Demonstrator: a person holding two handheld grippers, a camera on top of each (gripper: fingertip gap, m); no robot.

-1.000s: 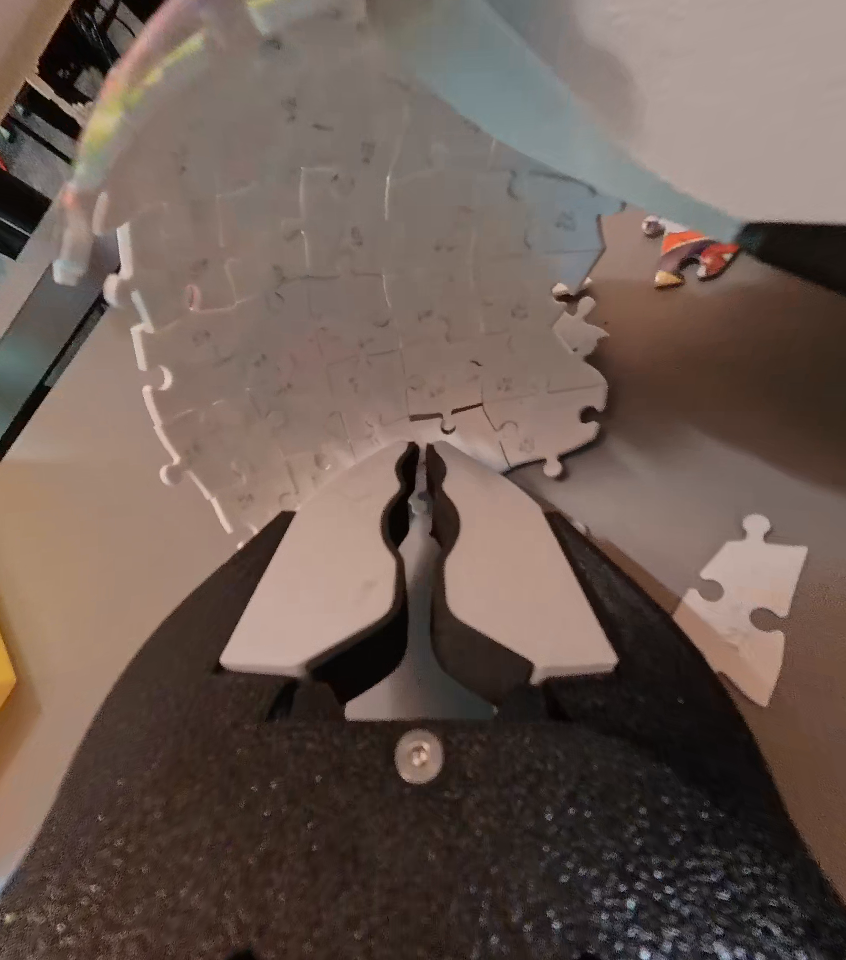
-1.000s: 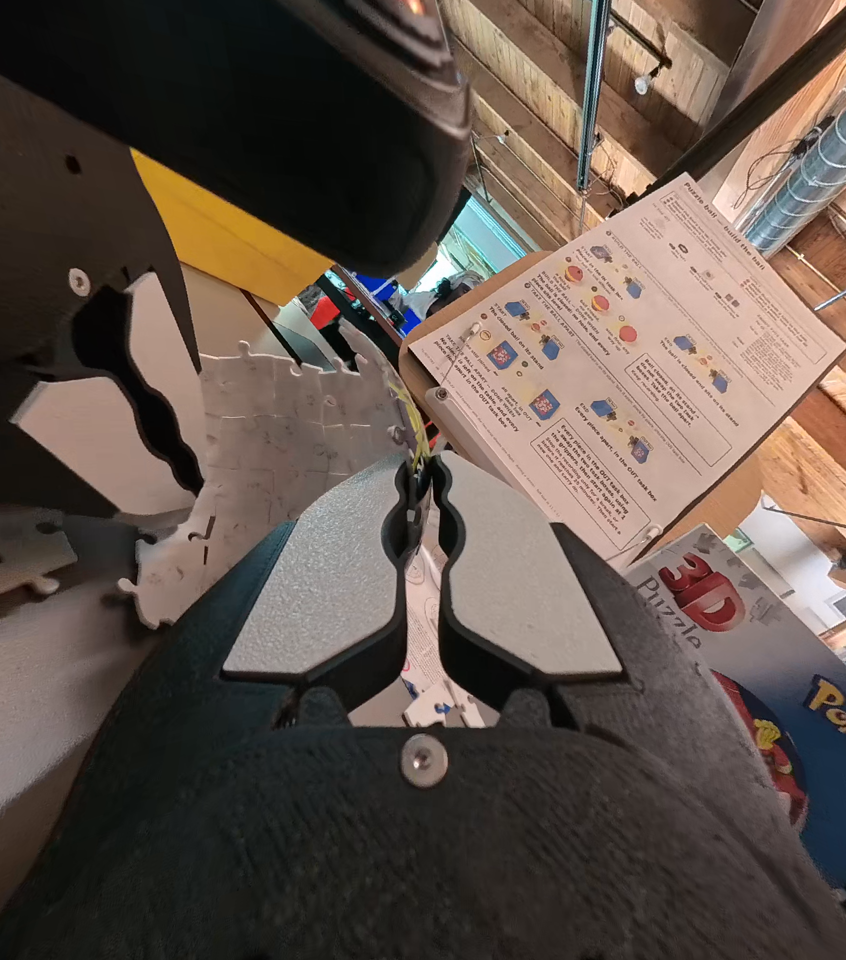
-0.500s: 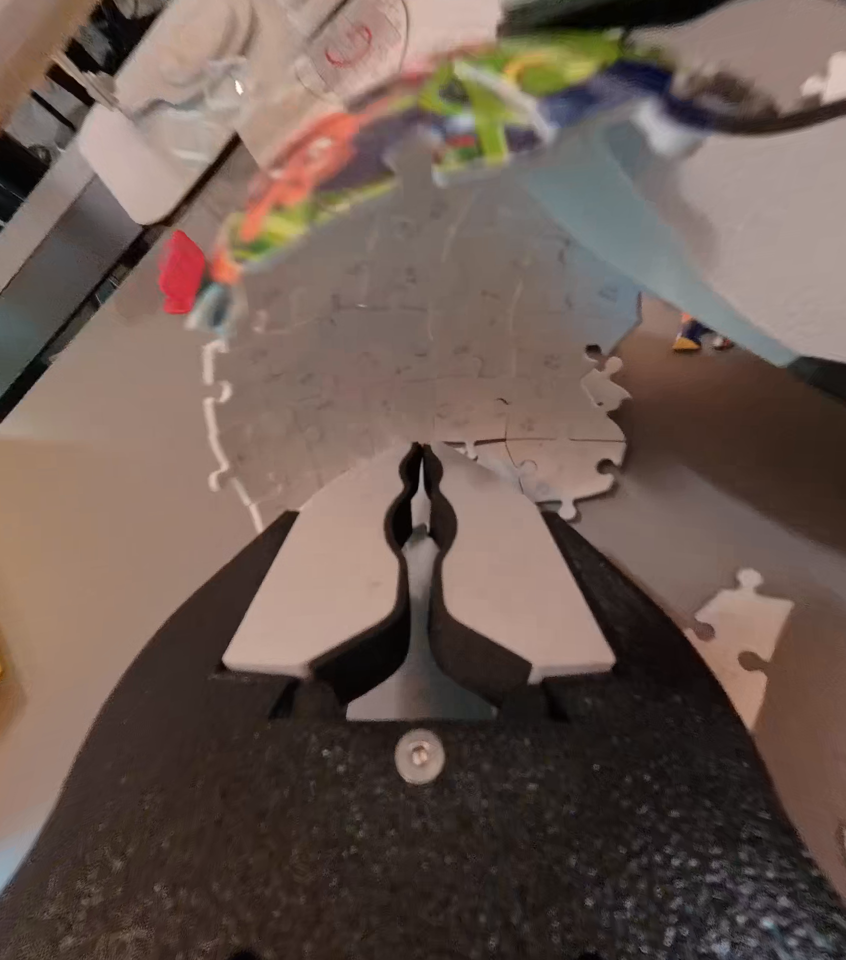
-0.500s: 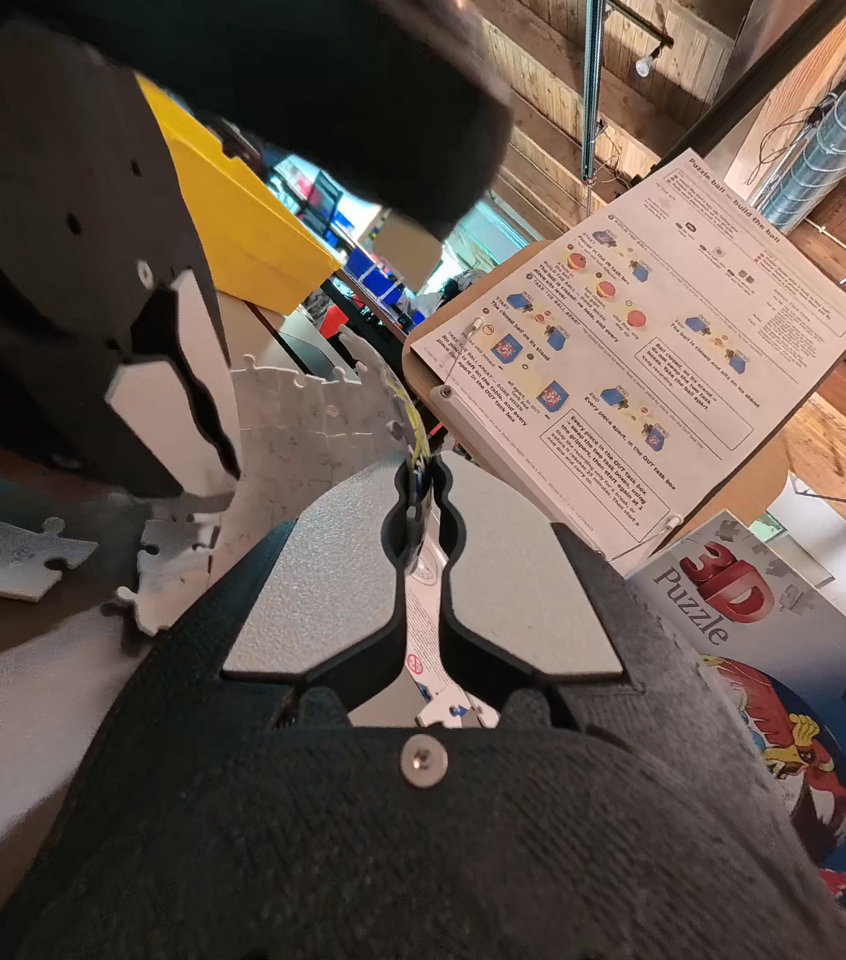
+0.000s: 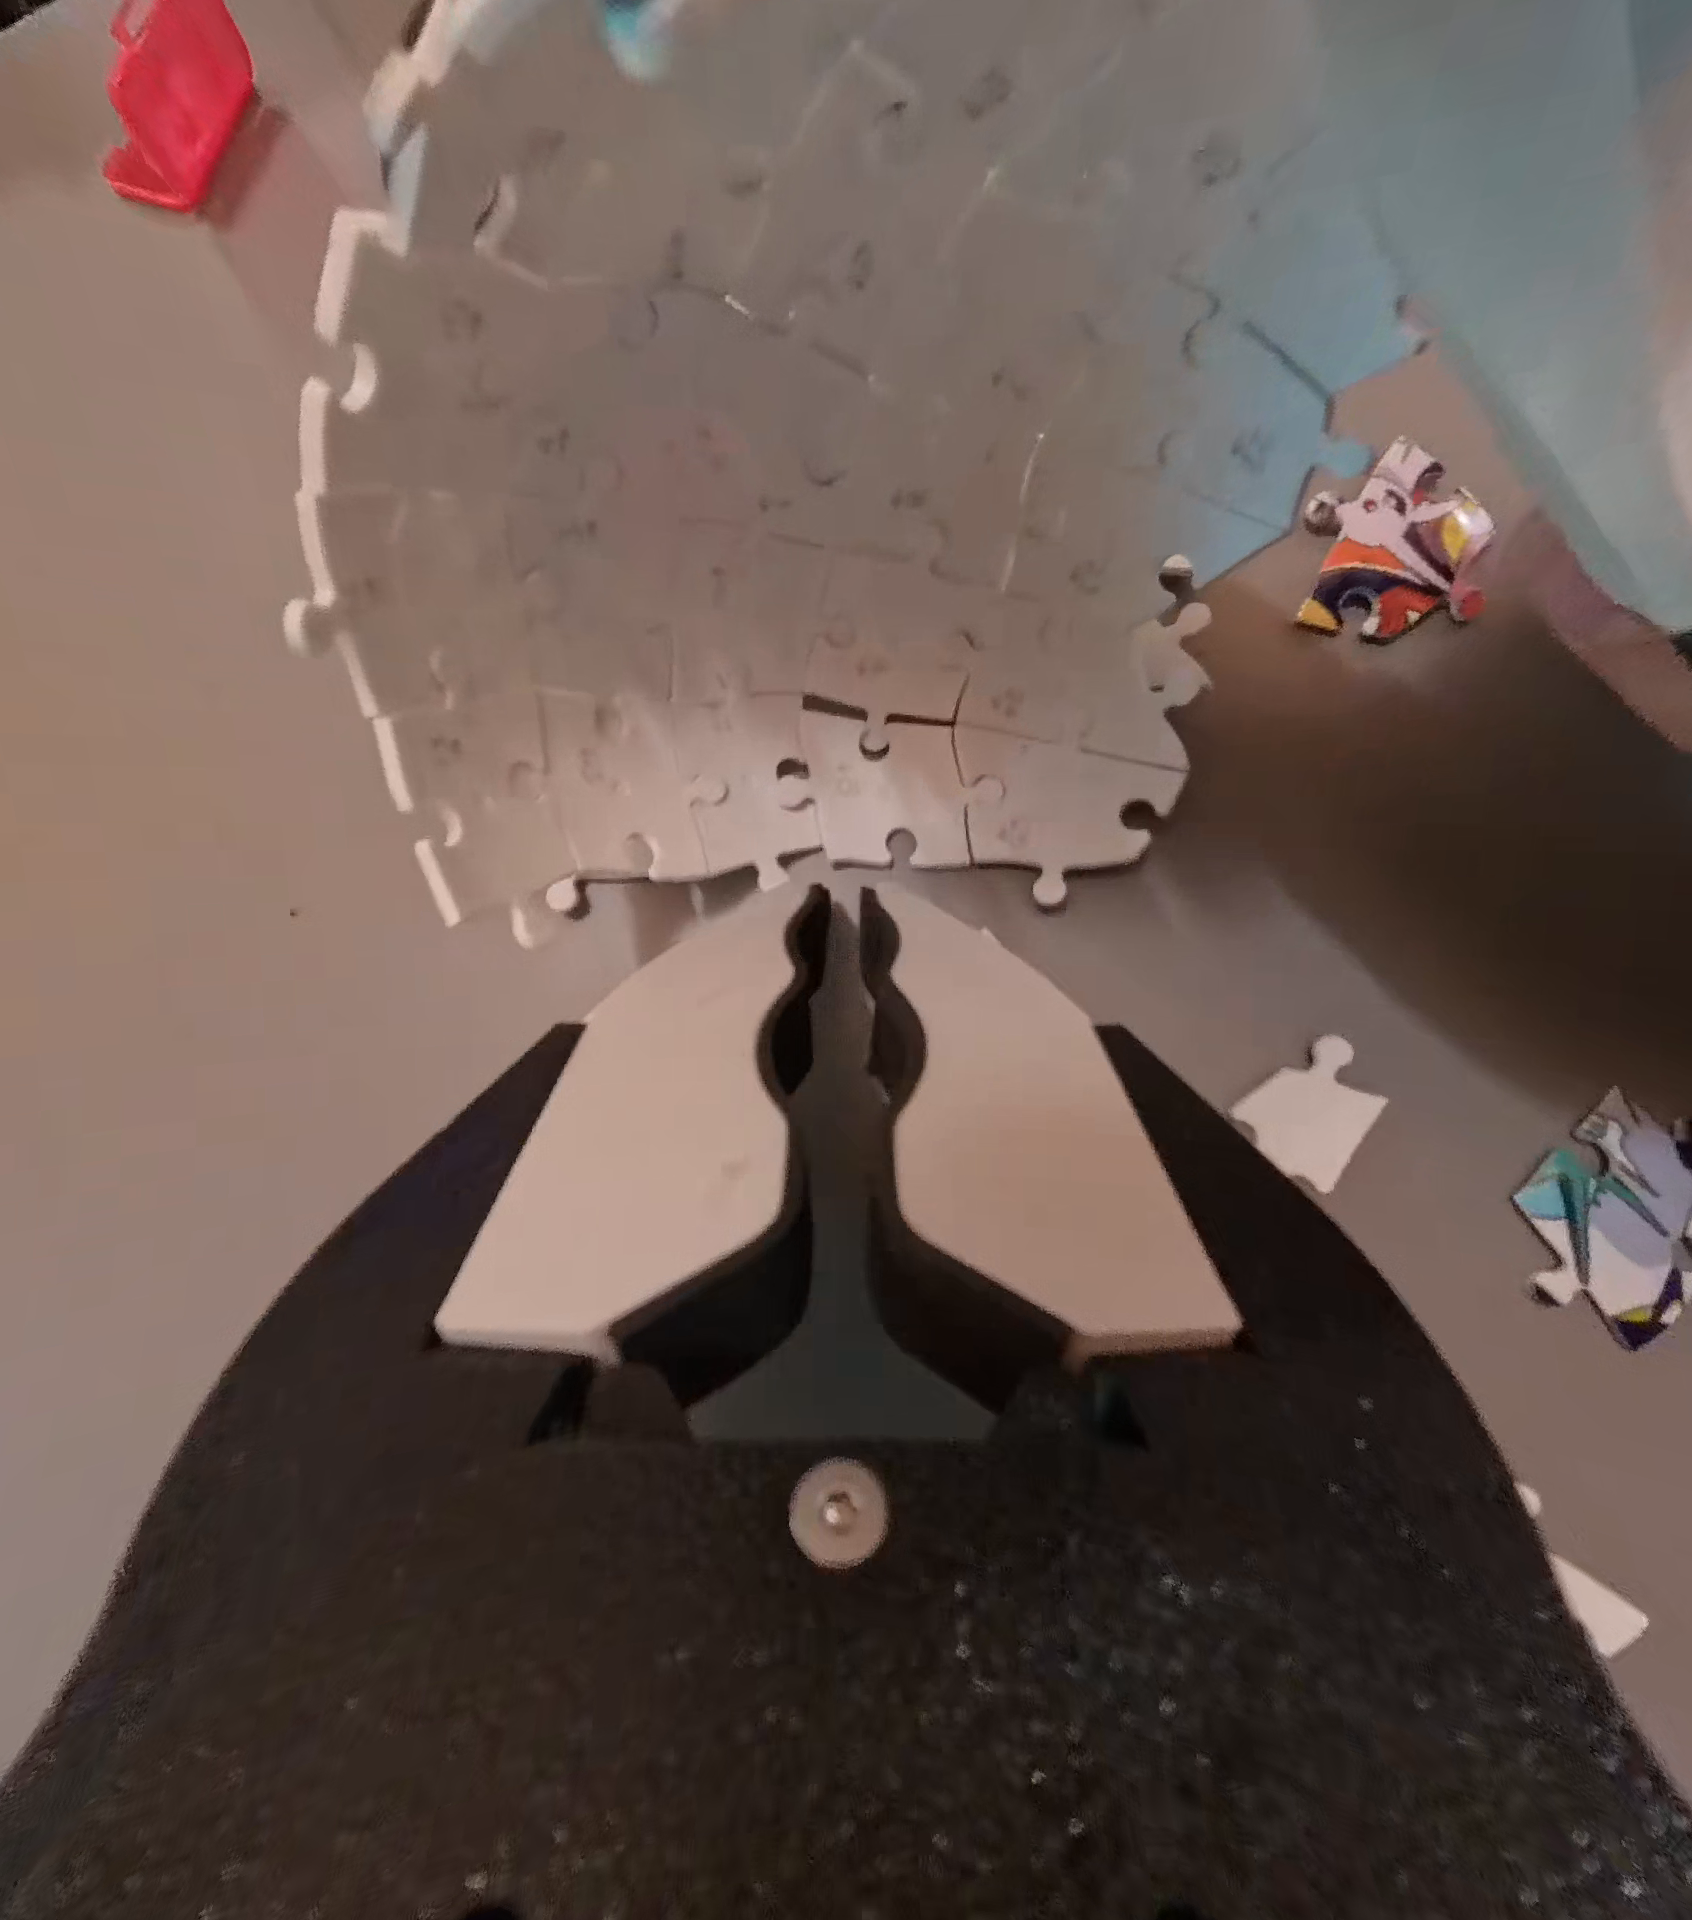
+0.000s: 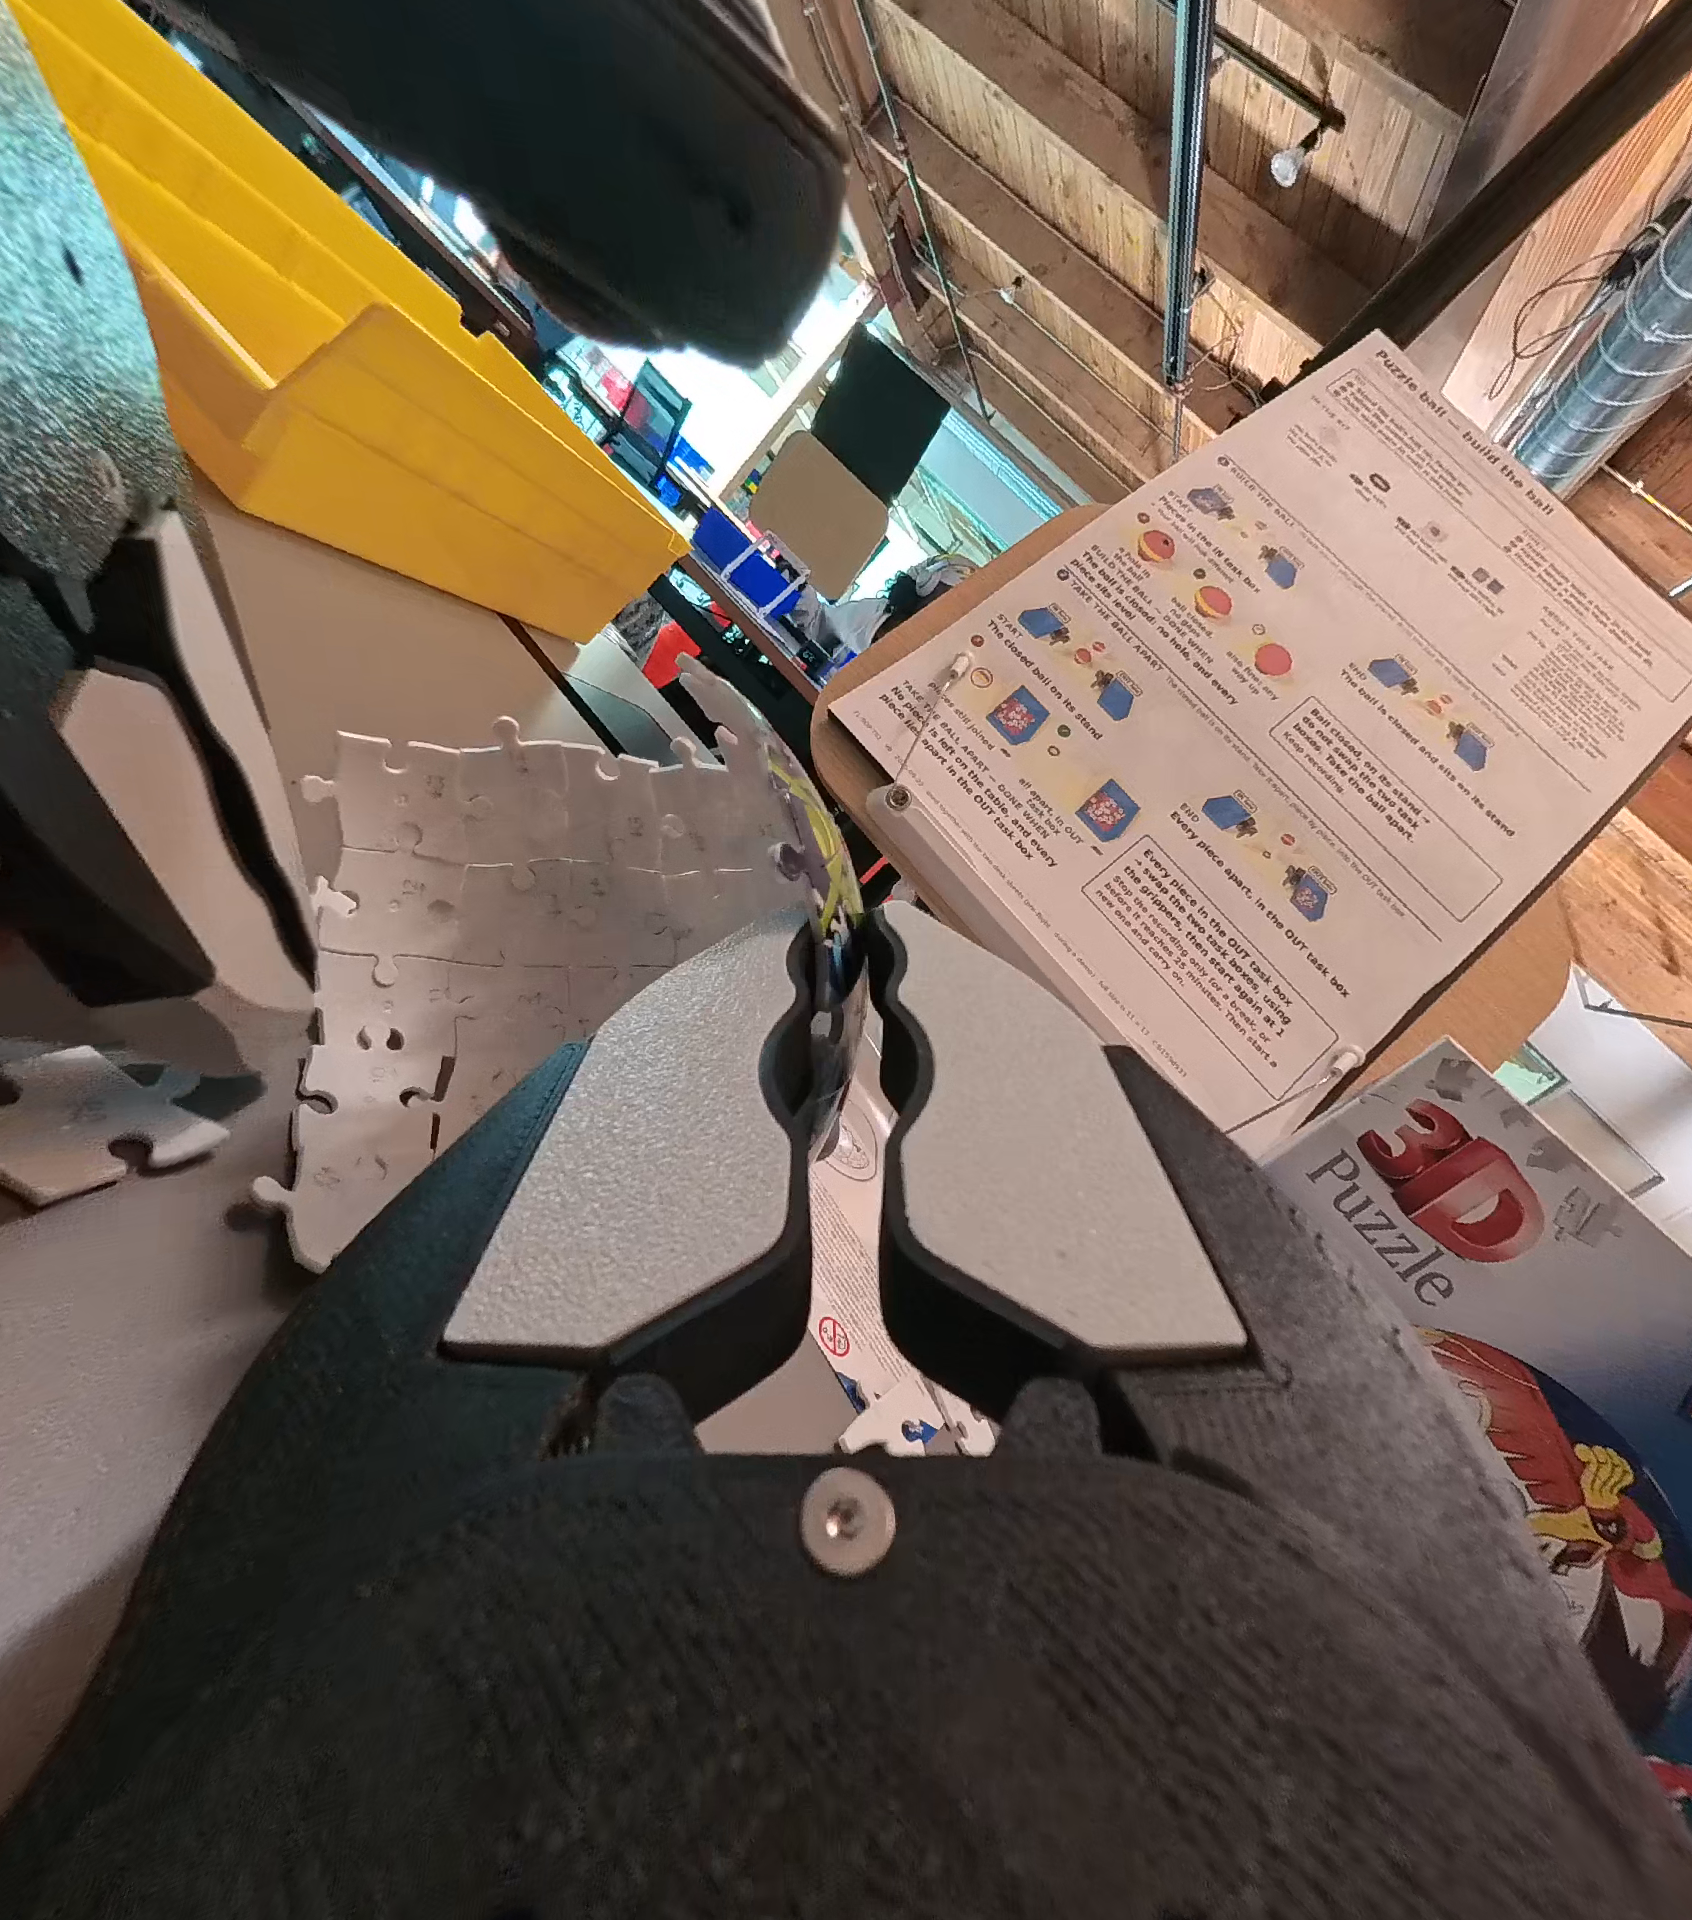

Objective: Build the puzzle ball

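Right gripper (image 6: 847, 940) fingers pinched on rim of curved puzzle shell (image 6: 530, 883), shell held up, fanning left of fingers. Left gripper (image 5: 844, 909) narrowly parted, empty, tips just below shell's lower edge (image 5: 769, 540), not touching. Loose pieces (image 5: 1307, 1127) on grey table (image 5: 94, 727), right of left gripper.

In the left wrist view, the curved puzzle shell (image 5: 738, 540) fills the upper centre. Loose pieces (image 5: 1393, 540) lie on the table (image 5: 94, 727) at right.

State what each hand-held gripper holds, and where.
The right hand-held gripper pinches the puzzle shell at its rim; the left hand-held gripper holds nothing.
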